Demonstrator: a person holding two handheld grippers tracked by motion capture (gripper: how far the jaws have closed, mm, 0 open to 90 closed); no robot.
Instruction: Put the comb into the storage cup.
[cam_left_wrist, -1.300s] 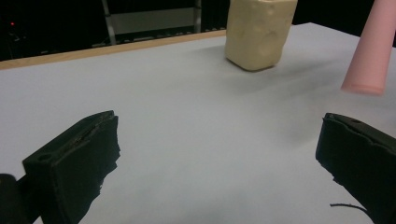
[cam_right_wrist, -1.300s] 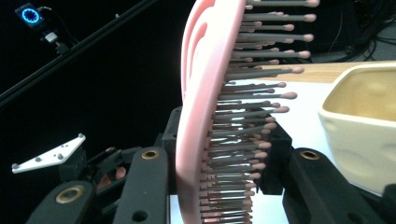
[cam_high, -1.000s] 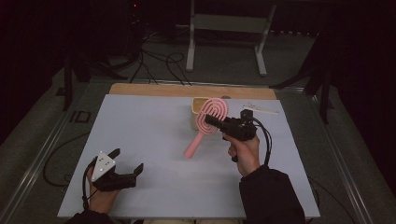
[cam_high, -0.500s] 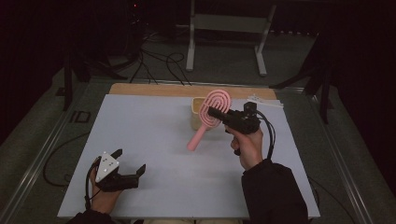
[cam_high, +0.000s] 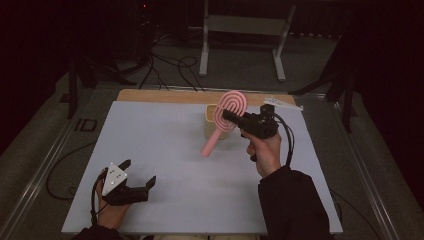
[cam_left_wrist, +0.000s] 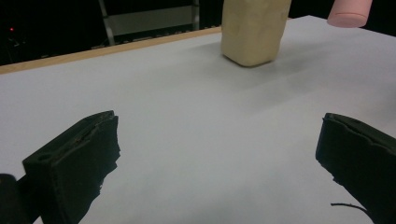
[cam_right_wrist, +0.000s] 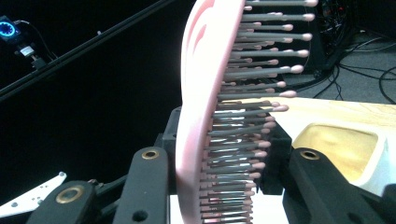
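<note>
A pink hairbrush (cam_high: 231, 106) with grey bristles (cam_right_wrist: 243, 116) hangs tilted above the table, head up and handle (cam_high: 210, 145) slanting down to the left. My right gripper (cam_high: 231, 116) is shut on its head, one jaw on the pink back and one on the bristle side (cam_right_wrist: 224, 186). Just behind the brush stands a cream open-topped container (cam_high: 209, 126), whose hollow shows in the right gripper view (cam_right_wrist: 345, 149). At the table's near left my left gripper (cam_high: 138, 172) rests open, its jaws wide apart with only bare table between them (cam_left_wrist: 219, 158). Far ahead of it are the container (cam_left_wrist: 252, 30) and the handle tip (cam_left_wrist: 350, 11).
A white sheet (cam_high: 165, 150) covers the table, with a wooden strip (cam_high: 165, 96) along its far edge. Behind the table, a metal stand (cam_high: 240, 45) and cables (cam_high: 170, 65) lie on the dark floor. A cable loops from my right gripper past the wrist (cam_high: 290, 145).
My right hand has carried the brush a little up and away, closer over the container. The left gripper has stayed put.
</note>
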